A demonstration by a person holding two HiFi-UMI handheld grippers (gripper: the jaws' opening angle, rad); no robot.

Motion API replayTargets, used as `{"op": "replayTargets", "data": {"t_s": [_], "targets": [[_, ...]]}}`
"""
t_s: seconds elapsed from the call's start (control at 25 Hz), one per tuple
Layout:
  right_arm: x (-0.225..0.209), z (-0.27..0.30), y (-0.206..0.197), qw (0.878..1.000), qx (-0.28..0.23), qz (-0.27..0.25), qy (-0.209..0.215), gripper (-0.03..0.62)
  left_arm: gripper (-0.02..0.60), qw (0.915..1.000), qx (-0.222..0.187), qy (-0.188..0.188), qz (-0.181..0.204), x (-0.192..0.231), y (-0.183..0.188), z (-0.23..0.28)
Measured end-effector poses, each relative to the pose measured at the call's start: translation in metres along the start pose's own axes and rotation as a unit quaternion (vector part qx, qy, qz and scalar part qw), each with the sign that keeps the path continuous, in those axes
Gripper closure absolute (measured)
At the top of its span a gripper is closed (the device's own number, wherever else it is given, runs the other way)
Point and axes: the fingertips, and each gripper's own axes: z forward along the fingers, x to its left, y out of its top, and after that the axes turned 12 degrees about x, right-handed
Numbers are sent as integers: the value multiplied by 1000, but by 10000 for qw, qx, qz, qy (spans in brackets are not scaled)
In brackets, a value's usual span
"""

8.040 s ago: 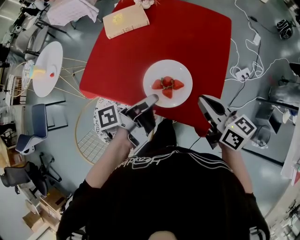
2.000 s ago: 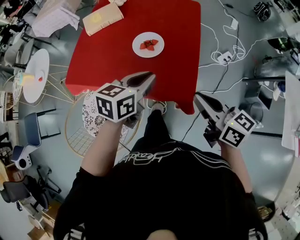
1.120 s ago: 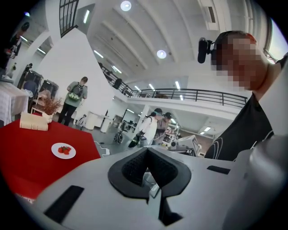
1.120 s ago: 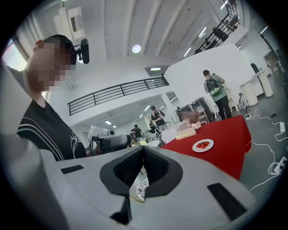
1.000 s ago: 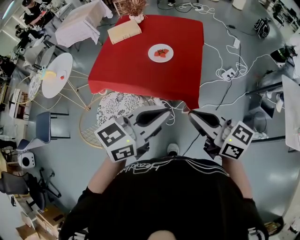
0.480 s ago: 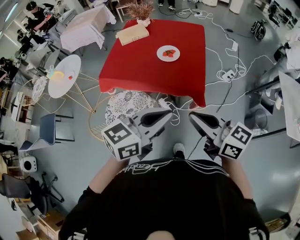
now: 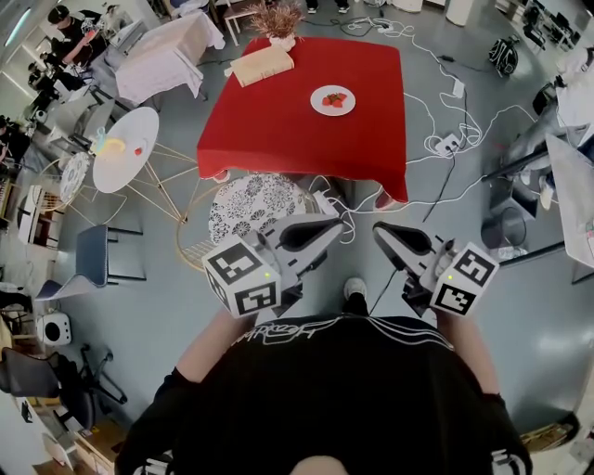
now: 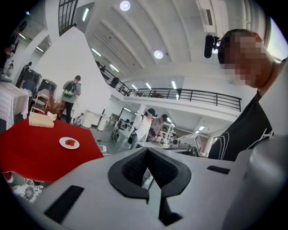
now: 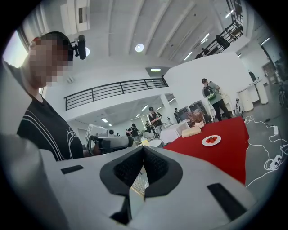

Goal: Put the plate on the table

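Note:
The white plate with cut strawberries rests on the red table, toward its far right part. It also shows as a small plate in the left gripper view and as a plate in the right gripper view. My left gripper and right gripper hang side by side over the grey floor, well short of the table's near edge. Both point level toward the table. The left gripper and the right gripper each have their jaws shut with nothing between them.
A tan book and a vase of dried plants sit at the table's far edge. A patterned round seat stands before the table. A white round side table is at left. Cables and a power strip lie right.
The table and plate have drawn further away and shrunk in the head view as the person backed off. Both grippers stay shut and side by side.

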Motion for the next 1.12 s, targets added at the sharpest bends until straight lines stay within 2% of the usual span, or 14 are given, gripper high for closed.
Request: {"op": "replayTargets", "data": {"t_s": [0.32, 1.12], "targets": [[15, -1, -1, 9998, -79, -114, -161, 588, 575, 10000, -32, -48, 62, -10, -7, -14], [38, 5, -1, 9996, -128, -162, -199, 588, 575, 9998, -83, -183, 89, -21, -13, -30]]}}
